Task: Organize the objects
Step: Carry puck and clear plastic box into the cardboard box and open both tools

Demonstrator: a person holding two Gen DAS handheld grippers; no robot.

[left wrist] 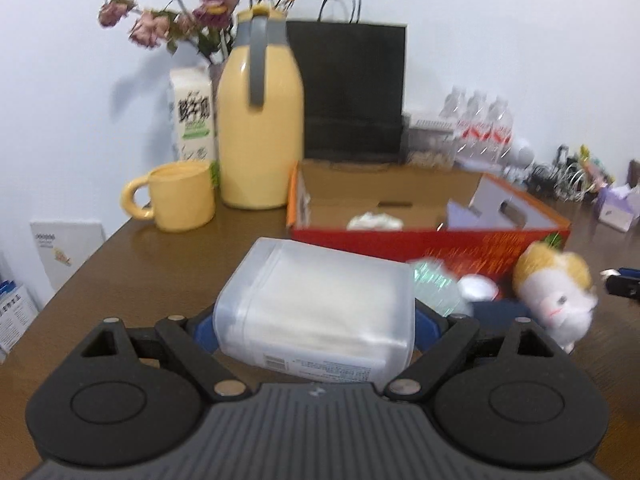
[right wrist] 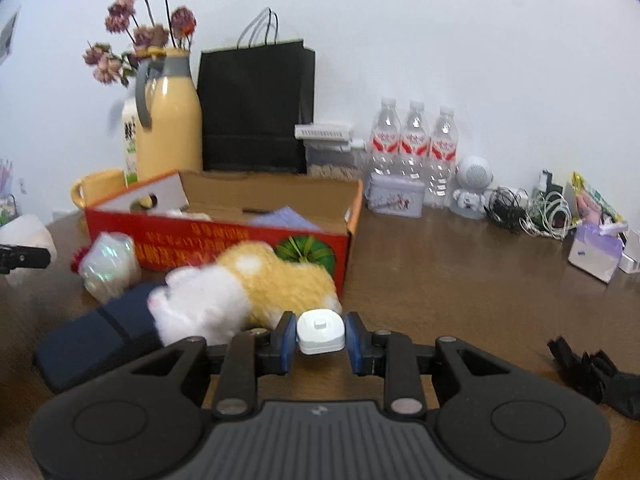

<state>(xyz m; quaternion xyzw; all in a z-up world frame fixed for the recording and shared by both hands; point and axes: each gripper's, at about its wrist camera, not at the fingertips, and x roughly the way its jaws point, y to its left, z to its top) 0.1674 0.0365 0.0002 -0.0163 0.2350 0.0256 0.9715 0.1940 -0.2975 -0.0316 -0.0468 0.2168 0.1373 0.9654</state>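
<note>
My left gripper is shut on a translucent plastic container filled with white sheets, its blue pads pressing both sides just above the brown table. My right gripper is shut on a small white plastic piece with a switch, which seems to be the base of the orange-and-white plush toy. The toy lies on its side in front of the red cardboard box. That box stands open just beyond the container and holds a few items.
A dark blue pouch and a shiny wrapped packet lie left of the toy. A yellow jug, mug, milk carton and black bag stand behind. Water bottles and cables sit at the right.
</note>
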